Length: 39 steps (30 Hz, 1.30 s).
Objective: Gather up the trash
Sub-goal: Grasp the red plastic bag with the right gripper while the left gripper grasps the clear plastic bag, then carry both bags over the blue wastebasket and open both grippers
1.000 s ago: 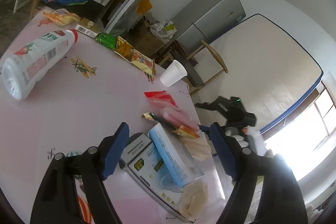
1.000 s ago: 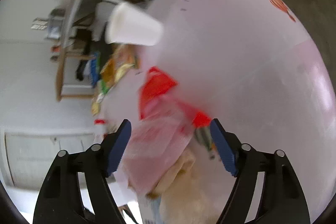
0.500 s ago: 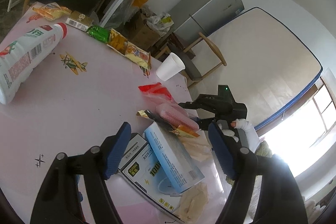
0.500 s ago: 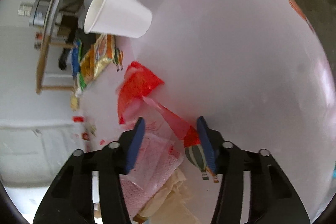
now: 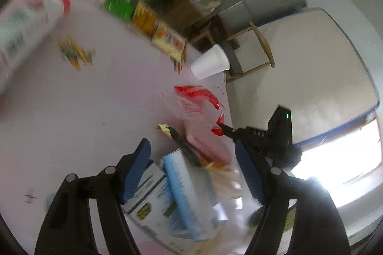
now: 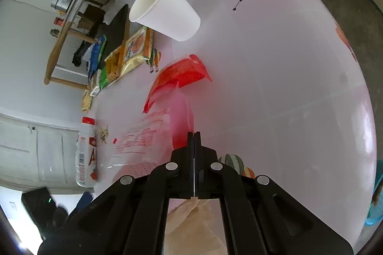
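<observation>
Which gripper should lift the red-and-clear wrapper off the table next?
Right. The right gripper is already shut on the wrapper; the left gripper hangs open over the boxes.

White cup [image 6: 165, 9], red-and-clear wrapper [image 6: 177, 78], pink table [image 6: 275, 87].

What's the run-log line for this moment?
task: collect trash | right gripper: shut on red-and-clear plastic bag | left gripper: open, empty, over blue box | white paper cup: untouched
</observation>
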Each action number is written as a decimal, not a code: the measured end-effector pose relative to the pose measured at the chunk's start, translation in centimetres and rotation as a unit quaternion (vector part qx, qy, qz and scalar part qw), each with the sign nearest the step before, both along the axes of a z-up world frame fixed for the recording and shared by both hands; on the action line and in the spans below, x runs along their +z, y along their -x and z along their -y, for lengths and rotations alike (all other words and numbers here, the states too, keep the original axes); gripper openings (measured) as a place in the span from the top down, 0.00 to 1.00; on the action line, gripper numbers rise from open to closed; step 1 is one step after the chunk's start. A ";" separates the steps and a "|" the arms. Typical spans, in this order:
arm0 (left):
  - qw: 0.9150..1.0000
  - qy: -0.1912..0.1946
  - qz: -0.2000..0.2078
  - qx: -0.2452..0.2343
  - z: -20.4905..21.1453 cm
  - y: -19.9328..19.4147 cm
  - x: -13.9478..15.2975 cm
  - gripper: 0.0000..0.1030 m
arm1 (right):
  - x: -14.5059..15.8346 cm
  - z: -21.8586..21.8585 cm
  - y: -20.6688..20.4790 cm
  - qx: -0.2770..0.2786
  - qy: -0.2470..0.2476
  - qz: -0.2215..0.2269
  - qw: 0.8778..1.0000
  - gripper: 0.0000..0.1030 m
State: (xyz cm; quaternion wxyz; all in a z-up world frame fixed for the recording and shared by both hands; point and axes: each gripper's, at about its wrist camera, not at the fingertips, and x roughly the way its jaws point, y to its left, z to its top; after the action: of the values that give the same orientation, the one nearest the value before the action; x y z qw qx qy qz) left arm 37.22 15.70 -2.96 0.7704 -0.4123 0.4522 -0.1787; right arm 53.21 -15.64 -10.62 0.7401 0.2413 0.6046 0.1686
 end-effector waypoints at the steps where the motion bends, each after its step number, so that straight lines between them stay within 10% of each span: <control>1: 0.999 0.035 -0.025 0.005 -0.3 -0.8 -0.9 0.32 | -0.1 -0.1 -0.1 -0.001 -0.004 -0.002 1.000 1.00; 3: 0.993 0.094 -0.072 0.016 -0.9 -2.4 -2.5 0.32 | -0.4 0.0 -0.1 -0.004 -0.014 -0.007 1.000 1.00; 11: 0.987 0.101 -0.121 0.020 -0.2 -7.5 -4.6 0.36 | -1.1 -0.1 -0.2 -0.003 -0.024 -0.016 1.000 1.00; 22: 0.980 0.111 -0.163 0.015 0.4 -9.7 -8.1 0.78 | -1.4 0.4 -0.3 -0.004 -0.027 -0.018 0.999 1.00; 39: 0.994 0.102 -0.008 0.038 -1.3 -5.5 -0.3 0.91 | 2.9 4.2 0.5 -0.072 -0.111 0.035 0.991 1.00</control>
State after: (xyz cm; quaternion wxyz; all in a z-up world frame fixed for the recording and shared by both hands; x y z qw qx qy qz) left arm 42.69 16.99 -3.22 0.7267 -0.5071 0.4219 -0.1917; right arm 52.74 -19.88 -7.75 0.7394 0.3593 0.5371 0.1890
